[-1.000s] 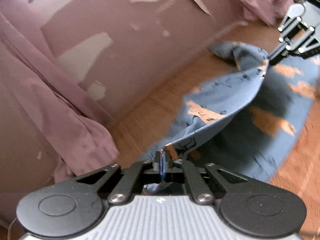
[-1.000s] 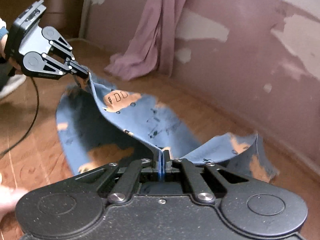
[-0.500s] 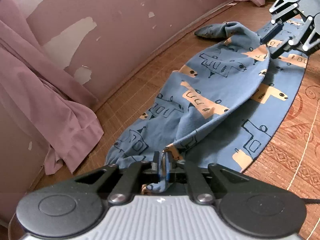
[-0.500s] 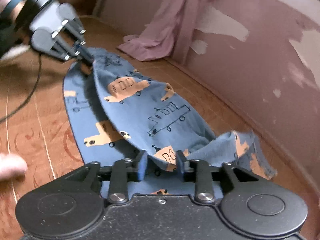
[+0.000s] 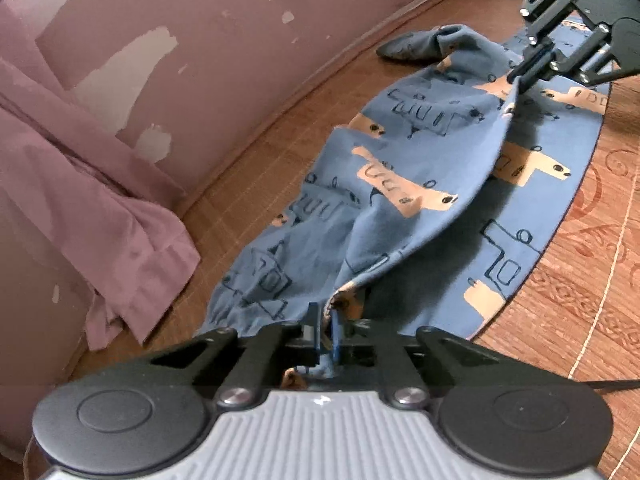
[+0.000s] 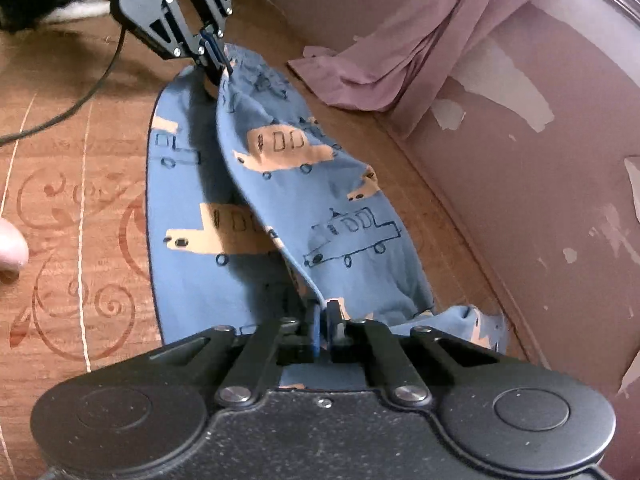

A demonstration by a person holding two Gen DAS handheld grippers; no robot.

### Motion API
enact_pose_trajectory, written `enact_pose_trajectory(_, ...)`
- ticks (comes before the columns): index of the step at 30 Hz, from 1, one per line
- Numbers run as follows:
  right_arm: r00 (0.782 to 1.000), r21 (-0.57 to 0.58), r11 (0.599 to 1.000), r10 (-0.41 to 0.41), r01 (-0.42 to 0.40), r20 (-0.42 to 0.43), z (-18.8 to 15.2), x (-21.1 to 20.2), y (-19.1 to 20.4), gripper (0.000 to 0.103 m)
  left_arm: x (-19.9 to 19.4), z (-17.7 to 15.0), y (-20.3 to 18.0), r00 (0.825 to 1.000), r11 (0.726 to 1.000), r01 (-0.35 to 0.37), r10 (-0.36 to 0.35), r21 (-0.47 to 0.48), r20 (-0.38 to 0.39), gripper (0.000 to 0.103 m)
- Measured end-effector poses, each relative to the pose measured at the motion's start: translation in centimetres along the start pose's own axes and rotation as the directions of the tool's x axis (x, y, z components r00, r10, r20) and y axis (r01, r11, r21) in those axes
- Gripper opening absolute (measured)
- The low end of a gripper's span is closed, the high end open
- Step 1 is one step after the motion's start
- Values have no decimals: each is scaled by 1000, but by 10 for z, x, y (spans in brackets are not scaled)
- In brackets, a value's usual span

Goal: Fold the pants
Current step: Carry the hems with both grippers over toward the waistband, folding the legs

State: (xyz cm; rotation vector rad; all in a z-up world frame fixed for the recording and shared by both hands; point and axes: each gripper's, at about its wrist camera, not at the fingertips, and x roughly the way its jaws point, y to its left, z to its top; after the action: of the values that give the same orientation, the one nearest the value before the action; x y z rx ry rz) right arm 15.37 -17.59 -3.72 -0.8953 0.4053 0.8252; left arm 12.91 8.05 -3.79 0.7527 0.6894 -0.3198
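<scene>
Left to right. Far left: the pink curtain (image 5: 100, 184) hangs against the peeling wall (image 5: 208, 52); neither is part of the job.

My left gripper (image 5: 325, 330) is pinched shut on one end of the blue pants (image 5: 400, 184). A second ago the fabric was lifted and swinging between both grippers; now it's come down, and one leg is draped over the other on the patterned floor mat (image 5: 580, 272). The upper layer isn't flat yet: it tents up along the held edge.

My right gripper (image 6: 322, 322) had let go half a second ago; now it's clamped on the pants' other end again.

My read: the lengthwise leg-over-leg fold is nearly laid. Next I'd lower and flatten the top layer, then release. The bunched end near the wall may need straightening.

Containers: none in view, nothing to report.
</scene>
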Motion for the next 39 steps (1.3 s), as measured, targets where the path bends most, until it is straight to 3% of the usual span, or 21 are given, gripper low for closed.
enact_pose_trajectory(4,999,28,999,-39,38,20,8,-7,-4,0,-4,7,0,996,989,-82,77,122,45,1)
enact_pose_trajectory(9,997,14,998,-58,58,55,20,-33,-1,0,-22,10,20,991,980,-102,86,169,101,1)
enact_pose_trajectory(16,1000,15,999,29,-29,7,8,-41,26,0,-20,-20,-8,999,965,4,-15,262,38,1)
enact_pose_trajectory(20,999,32,999,35,-35,1,6,-47,33,0,-24,-28,-16,999,971,25,-34,238,36,1)
enact_pose_trajectory(27,999,79,996,27,-30,40,9,-65,20,0,-37,-32,-10,996,986,-14,-1,166,85,1)
enact_pose_trajectory(31,999,56,997,54,-54,5,0,-58,29,0,-30,-42,-20,998,977,35,-44,212,37,1)
enact_pose_trajectory(35,991,108,988,121,-114,-60,-10,-41,31,0,-21,-46,-22,996,970,84,-85,228,-6,2)
enact_pose_trajectory(37,991,142,984,120,-111,-61,-10,-42,27,7,-21,-43,-18,994,971,106,-103,215,-23,4)
enact_pose_trajectory(39,990,205,972,131,-117,-57,-12,-45,18,17,-22,-39,-12,991,977,133,-128,168,-37,17)
